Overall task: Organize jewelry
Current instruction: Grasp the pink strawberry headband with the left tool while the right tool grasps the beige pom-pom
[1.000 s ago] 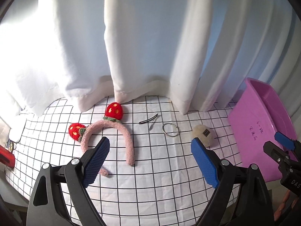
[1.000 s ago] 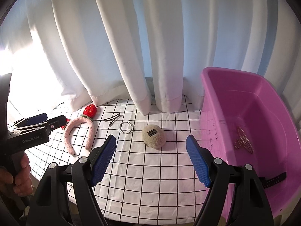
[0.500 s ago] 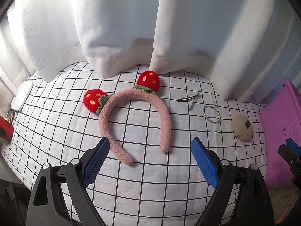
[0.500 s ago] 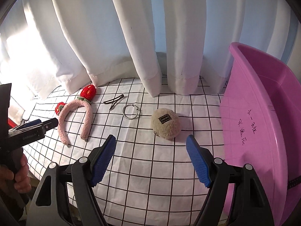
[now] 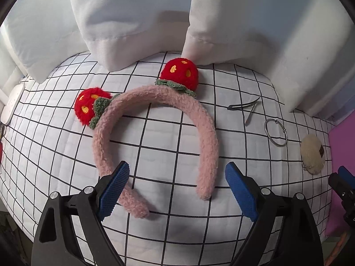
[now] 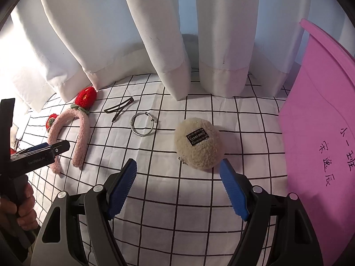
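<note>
The left gripper (image 5: 177, 188) is held wide open low over the checked cloth (image 5: 168, 150), nothing being gripped. The pink plush headband (image 5: 155, 102) is laid flat on the cloth directly ahead of it, its arch turned away toward the white curtain (image 5: 133, 22) and its two ends pointed back at the tongs. One end is seen just beside the left blue pad (image 5: 113, 190), partly hidden behind it; the other end is found between the pads, nearer the right one, with no contact visible. Two red strawberry pompoms (image 5: 179, 73) are carried on the band.

The right gripper (image 6: 177, 186) is likewise spread open and empty. The cream plush ball (image 6: 198, 143) is placed just ahead of its right pad, close to it. Farther off on the cloth, a metal ring (image 6: 143, 127) and a dark hair clip (image 6: 118, 109) are set between the ball and the headband. The pink bin (image 6: 321, 133) is stood at the right edge.
</note>
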Available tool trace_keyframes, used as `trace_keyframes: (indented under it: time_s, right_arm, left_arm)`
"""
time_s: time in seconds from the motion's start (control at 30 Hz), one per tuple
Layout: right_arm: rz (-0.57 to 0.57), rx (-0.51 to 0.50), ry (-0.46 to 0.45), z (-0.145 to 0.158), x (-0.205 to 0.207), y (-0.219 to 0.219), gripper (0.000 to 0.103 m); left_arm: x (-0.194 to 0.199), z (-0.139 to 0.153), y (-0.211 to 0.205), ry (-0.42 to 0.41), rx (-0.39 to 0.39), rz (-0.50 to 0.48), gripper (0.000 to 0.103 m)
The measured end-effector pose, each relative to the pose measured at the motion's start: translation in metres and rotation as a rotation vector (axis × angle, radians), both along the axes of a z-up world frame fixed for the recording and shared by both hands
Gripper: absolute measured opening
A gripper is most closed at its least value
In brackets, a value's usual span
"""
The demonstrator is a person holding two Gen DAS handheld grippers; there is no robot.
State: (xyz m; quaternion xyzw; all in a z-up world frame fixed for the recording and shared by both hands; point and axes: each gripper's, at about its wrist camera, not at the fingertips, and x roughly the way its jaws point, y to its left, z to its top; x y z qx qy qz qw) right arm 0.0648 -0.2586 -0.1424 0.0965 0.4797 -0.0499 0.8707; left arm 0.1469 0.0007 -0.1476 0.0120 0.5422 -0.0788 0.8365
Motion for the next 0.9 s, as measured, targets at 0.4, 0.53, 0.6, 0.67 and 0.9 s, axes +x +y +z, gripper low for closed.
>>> trace_keyframes:
  time_s: [0.4,0.53,0.6,0.67,0.9]
  right_arm:
    - [-0.029,-0.013,0.050,-0.031,0.028,-0.018,0.074]
    - [-0.027,-0.033,0.073,-0.041,0.034,-0.020,0.074]
    - [-0.025,-0.032,0.082,-0.046,0.036,-0.021,0.074]
    - [-0.026,-0.030,0.085,-0.049,0.038,-0.023,0.074]
    - [-0.032,-0.030,0.092,-0.056,0.044,-0.026,0.074]
  left_arm:
    - [0.024,-0.024,-0.022,0.024,0.020,-0.022,0.086]
    - [0.027,-0.030,-0.026,0.028,0.032,-0.024,0.086]
    - [0.029,-0.032,-0.028,0.030,0.034,-0.022,0.086]
    - [0.031,-0.035,-0.032,0.030,0.042,-0.022,0.086]
    - [0.036,-0.041,-0.038,0.015,0.064,-0.026,0.087]
